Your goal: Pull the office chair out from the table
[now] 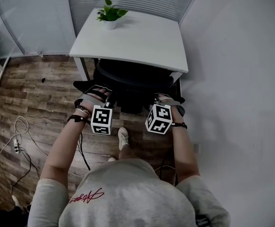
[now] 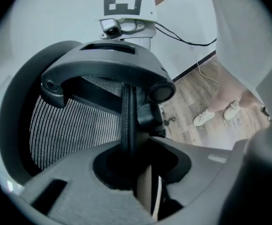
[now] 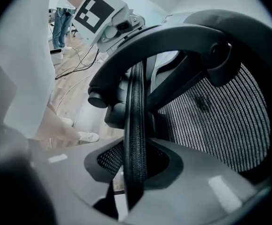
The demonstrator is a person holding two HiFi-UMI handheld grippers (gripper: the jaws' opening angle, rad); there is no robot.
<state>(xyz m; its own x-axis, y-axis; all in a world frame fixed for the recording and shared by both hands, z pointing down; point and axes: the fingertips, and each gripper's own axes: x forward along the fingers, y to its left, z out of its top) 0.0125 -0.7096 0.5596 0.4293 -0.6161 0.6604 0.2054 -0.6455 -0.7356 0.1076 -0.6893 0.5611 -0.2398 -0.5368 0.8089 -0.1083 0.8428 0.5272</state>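
black mesh chair (image 1: 128,77), probably white table (image 1: 142,41)

We are holding the right gripper (image 3: 135,172) on the office chair (image 3: 192,46). Its two grey jaws are pressing on the black rim (image 3: 136,111) of the chair's back, which is standing up between them. The stripy mesh (image 3: 215,121) is showing on the right. A white shoe (image 3: 86,137) is resting on the wooden floor (image 3: 72,86) on the left.

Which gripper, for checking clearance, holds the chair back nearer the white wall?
The right gripper, shut on the chair back edge beside the white wall; the left gripper grips the floor-side edge.
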